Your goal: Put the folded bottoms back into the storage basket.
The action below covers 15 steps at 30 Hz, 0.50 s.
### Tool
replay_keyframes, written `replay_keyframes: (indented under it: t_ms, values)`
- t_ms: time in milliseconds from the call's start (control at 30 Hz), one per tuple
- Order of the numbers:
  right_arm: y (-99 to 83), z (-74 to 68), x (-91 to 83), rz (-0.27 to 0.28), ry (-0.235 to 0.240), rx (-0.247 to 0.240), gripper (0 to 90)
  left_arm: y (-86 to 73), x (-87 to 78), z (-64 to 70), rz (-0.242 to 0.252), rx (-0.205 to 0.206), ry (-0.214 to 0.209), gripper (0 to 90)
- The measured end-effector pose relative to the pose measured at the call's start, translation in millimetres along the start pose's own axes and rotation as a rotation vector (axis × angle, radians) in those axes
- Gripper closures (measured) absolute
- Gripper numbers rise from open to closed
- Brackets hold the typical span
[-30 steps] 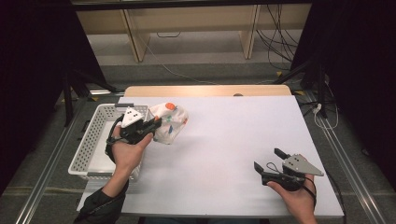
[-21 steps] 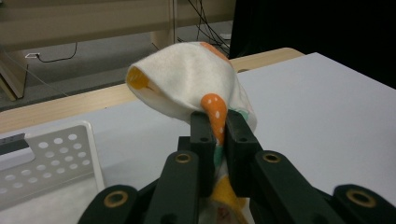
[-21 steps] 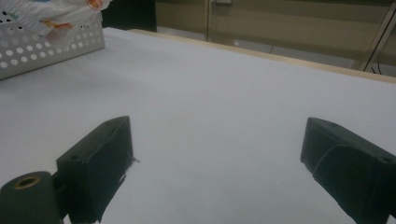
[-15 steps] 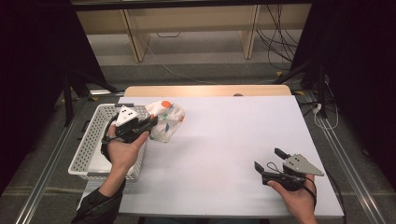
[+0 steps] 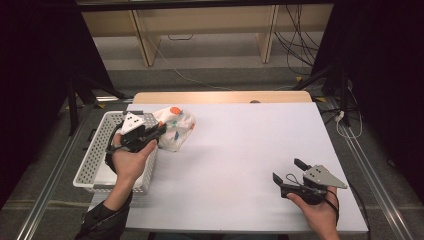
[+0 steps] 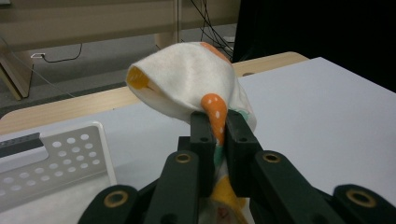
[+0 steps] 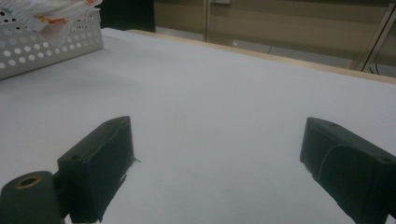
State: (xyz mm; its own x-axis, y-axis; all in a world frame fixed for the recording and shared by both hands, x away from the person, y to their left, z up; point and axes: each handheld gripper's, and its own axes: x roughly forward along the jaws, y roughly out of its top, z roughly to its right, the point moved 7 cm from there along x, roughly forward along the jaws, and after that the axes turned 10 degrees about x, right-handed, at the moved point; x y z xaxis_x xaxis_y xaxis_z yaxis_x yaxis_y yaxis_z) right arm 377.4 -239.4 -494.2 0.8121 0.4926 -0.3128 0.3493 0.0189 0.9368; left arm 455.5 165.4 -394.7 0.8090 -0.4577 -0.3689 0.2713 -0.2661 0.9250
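1. Your left gripper [image 5: 159, 131] sits at the left of the high view, over the right rim of the white perforated basket [image 5: 95, 155].
2. Its jaws are pressed together on a white cloth [image 5: 176, 128] with orange and green spots; in the left gripper view a fold of the cloth [image 6: 196, 84], with an orange patch, is pinched between the two black jaws.
3. The cloth bunches just right of the basket, at the upper left of the white table [image 5: 240, 150].
4. Your right gripper [image 5: 287, 175] rests at the lower right of the high view, well apart from the cloth.
5. Its jaws are spread wide over bare tabletop, holding nothing.
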Motion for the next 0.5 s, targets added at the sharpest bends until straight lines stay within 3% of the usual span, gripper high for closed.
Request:
replay_keyframes:
  t_ms: [500]
  values:
    - [-0.2, 0.6, 0.2, 0.000, -0.002, -0.002, 10.6, 1.4, -3.6, -6.2, 0.007, -0.008, 0.010, 82.9]
